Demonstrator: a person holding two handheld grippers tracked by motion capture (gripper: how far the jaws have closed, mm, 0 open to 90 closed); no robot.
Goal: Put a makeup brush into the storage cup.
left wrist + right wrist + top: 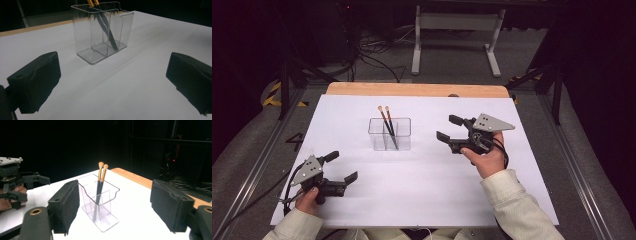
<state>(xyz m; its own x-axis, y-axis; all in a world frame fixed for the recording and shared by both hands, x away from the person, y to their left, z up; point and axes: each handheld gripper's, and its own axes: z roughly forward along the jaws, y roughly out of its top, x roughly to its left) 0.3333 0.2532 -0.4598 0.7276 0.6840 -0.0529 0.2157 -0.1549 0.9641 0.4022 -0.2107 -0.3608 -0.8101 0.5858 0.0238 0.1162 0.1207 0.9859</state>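
Standing in clear holder point(389, 134), two brushes point(387, 125)

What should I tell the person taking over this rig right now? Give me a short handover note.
Left tool: open, empty, near the table's front left.
Right tool: open, empty, just right of the clear organizer, jaws facing it.
Two makeup brushes: standing tilted in the organizer, bristles up, both in one compartment.
Done: both brushes appear stowed.
Left: nothing else lies on the white table; probably just pull the tools back.
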